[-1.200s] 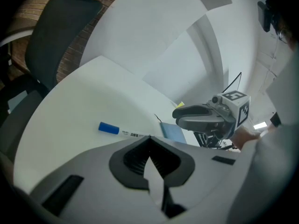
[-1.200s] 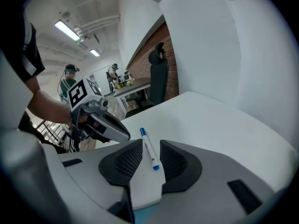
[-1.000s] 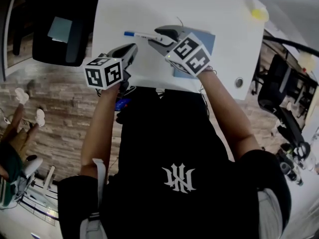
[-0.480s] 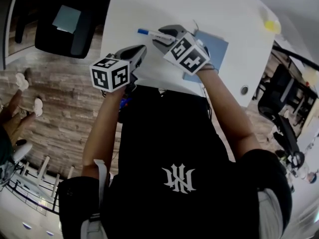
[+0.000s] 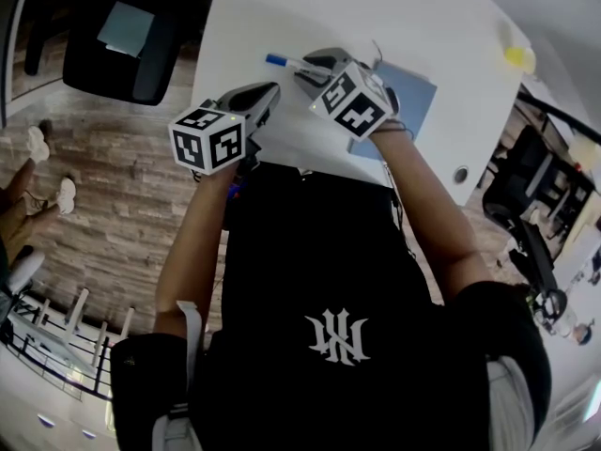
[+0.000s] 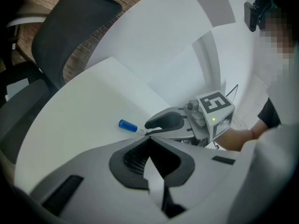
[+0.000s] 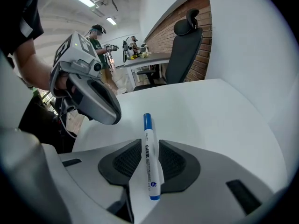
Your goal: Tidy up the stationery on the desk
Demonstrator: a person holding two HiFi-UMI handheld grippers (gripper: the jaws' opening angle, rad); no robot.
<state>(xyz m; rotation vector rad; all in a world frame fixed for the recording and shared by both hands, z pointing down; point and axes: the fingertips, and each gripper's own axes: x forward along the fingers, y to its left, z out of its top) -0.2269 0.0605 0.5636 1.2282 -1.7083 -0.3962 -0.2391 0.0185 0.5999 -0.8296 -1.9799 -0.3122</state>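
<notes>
On our right gripper (image 7: 149, 164) the jaws, just closing round the marker (image 7: 148, 146) lying on the tabletop (image 7: 219, 120) but not yet clamping it, could roll it away if they meet unevenly; our left gripper (image 6: 150, 155) hovers shut, empty.

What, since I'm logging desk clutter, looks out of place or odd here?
Nothing is spilled or damaged. One blue-capped marker lies loose on the white desk, between the jaws of the right gripper, which have just been closing around it.
</notes>
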